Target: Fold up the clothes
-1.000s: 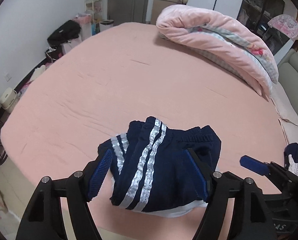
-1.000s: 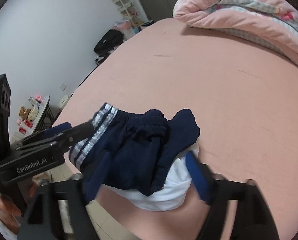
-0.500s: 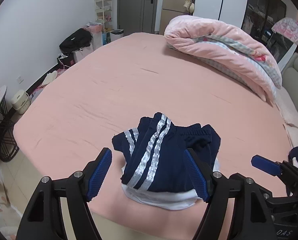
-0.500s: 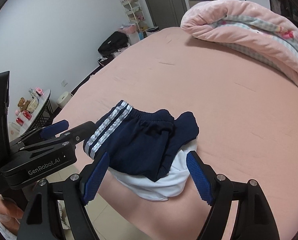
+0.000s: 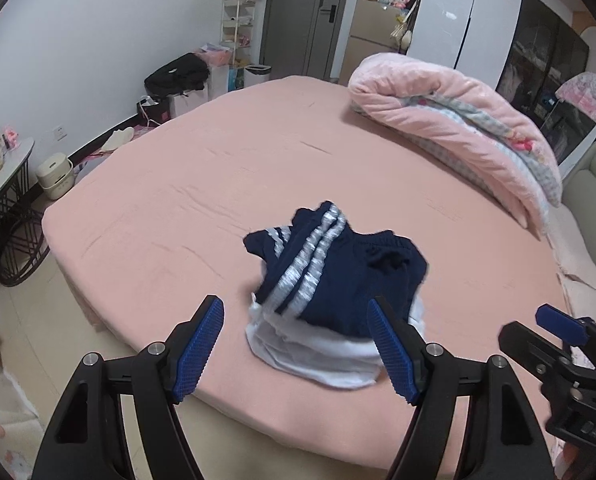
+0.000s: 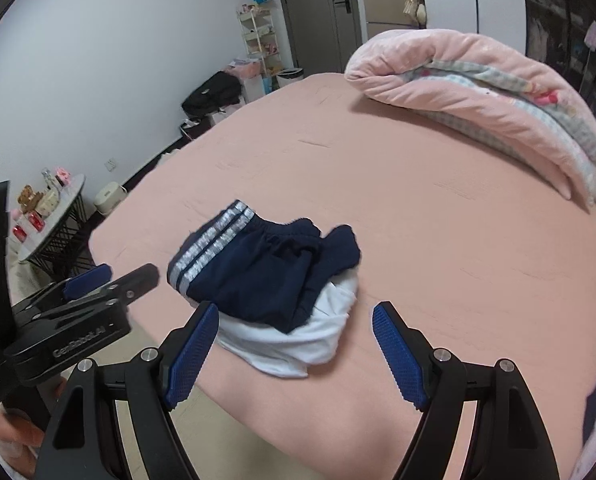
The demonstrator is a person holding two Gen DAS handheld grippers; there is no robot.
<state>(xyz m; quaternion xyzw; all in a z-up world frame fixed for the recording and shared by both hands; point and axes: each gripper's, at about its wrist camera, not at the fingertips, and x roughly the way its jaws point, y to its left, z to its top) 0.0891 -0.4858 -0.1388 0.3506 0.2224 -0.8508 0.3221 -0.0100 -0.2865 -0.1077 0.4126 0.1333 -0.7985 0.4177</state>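
Navy striped shorts (image 5: 338, 272) lie folded atop a white garment (image 5: 318, 348) near the pink bed's (image 5: 257, 160) six-o'clock edge, apparently stacked as finished. Left gripper (image 5: 298, 344) and right gripper (image 6: 295, 350) hover at six o'clock, jaws wide, empty.

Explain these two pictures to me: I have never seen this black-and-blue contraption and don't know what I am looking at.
No robot here: a person holds a two-fingered clamp in each hand, and each clamp carries a camera looking forward along its fingers. One picture comes from the left gripper, the other from the right gripper; each also shows the other at its edge. Both stand open and hold nothing. On the pink bed lies a folded pile: navy shorts with pale stripes, on top of a white garment. A rolled pink quilt lies farther back.
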